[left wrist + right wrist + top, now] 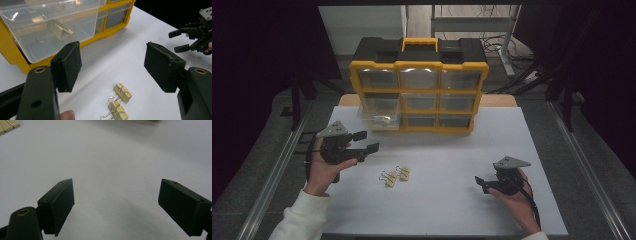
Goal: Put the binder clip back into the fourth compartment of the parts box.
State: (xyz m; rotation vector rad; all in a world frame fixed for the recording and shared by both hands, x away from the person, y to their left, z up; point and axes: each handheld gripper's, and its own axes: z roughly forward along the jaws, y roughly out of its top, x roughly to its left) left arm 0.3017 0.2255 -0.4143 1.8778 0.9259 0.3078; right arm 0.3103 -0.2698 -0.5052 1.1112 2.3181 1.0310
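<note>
Binder clips (395,175), two of them, sit side by side near the middle of the white table (452,210), a bit left of centre. Pale yellow bodies with thin wire handles; small, boxy and folded. The handles stick out toward the left side of the table in the high view.

From the left gripper (366,141) they lie just ahead of and below the jaws, toward the person's side. In the left gripper view the clips (119,101) show low between the two black pads, which are spread wide with nothing in them. That hand is clearly the nearer one, so I'd guess it dips down for the grab.

The right gripper (480,181) rests well off on the right side, jaws also spread and empty over bare table.

Behind it all stands a yellow and black drawer box (419,90) with clear plastic drawers. One drawer (379,114) at the left is pulled out, with a yellowish clip inside.
</note>
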